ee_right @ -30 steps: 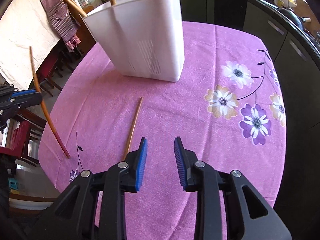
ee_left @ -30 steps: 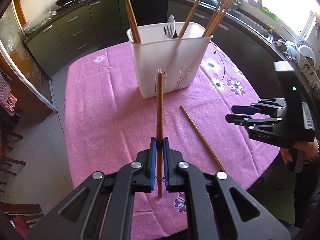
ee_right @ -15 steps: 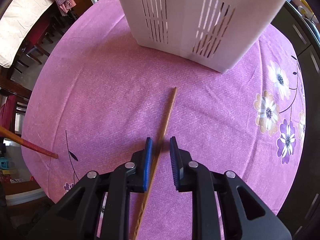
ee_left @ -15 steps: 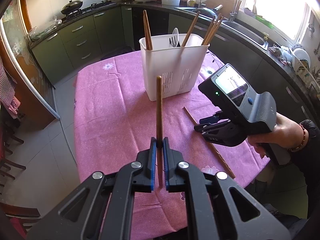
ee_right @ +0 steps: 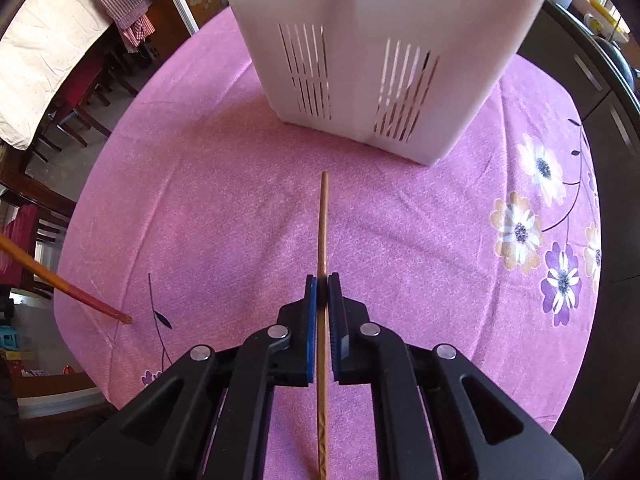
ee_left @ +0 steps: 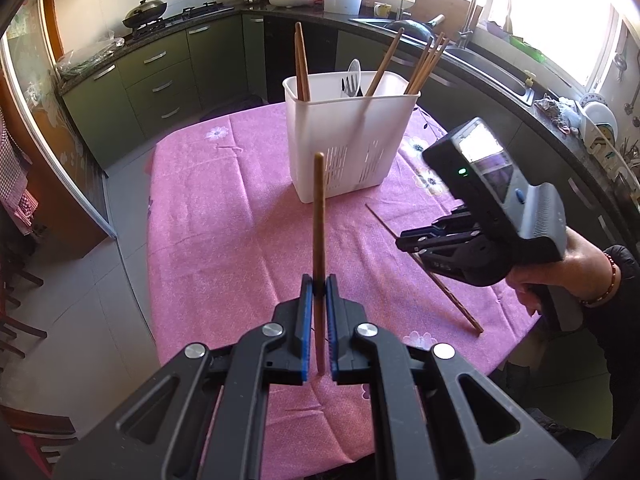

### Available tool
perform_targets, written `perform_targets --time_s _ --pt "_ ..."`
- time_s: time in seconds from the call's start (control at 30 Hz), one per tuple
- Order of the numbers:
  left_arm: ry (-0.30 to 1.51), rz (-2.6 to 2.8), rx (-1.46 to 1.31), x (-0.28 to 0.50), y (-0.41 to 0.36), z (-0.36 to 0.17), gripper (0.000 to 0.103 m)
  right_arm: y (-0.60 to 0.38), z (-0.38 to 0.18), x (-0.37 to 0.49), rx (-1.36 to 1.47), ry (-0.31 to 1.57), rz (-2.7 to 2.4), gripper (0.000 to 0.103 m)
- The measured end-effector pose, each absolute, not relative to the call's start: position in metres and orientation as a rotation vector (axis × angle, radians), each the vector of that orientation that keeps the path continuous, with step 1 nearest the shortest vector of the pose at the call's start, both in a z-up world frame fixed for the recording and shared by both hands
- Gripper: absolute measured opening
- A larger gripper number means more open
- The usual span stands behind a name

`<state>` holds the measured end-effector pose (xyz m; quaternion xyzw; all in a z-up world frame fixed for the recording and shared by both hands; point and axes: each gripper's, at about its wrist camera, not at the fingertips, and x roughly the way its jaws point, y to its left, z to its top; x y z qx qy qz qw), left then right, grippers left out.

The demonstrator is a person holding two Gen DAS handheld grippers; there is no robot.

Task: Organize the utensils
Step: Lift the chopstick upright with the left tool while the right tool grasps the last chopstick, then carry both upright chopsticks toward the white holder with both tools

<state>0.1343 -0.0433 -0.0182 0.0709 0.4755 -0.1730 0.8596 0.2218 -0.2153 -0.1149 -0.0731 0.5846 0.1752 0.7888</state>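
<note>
My left gripper (ee_left: 319, 283) is shut on a brown chopstick (ee_left: 319, 216), held above the pink tablecloth and pointing toward the white utensil basket (ee_left: 348, 140). The basket holds several chopsticks and a spoon. My right gripper (ee_right: 322, 280) is shut on a second chopstick (ee_right: 323, 220) that lies low over the cloth in front of the basket (ee_right: 384, 40). In the left wrist view the right gripper (ee_left: 404, 240) is at the right over that chopstick (ee_left: 456, 300). The left-held chopstick's tip shows in the right wrist view (ee_right: 80, 300).
The round table with the pink flowered cloth (ee_left: 224, 232) stands in a kitchen with dark cabinets (ee_left: 160, 80) and a sink counter (ee_left: 500, 72) behind it. Chairs (ee_right: 80, 112) stand beyond the table's left edge. A hand holds the right gripper (ee_left: 560, 264).
My right gripper came down over the lying chopstick and closed on it. My left gripper drew back and up from the basket with its chopstick.
</note>
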Motion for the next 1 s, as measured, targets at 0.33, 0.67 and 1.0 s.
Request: perform_targets --time_s 0.33,0.67,1.0 --pt "0.993 -0.358 0.152 0.132 -0.045 -0.017 0.007 -0.282 -0.011 0.151 -0.042 0.906 0.361 0.006" --pt "0.988 -0.352 0.16 0.127 -0.047 -0.014 0.007 -0.293 0.008 0.118 -0.036 0.849 0.37 0.006" --pt "0.979 -0.356 0.172 0.127 -0.052 -0.009 0.007 -0.296 -0.001 0.124 -0.022 0.85 0.382 0.006"
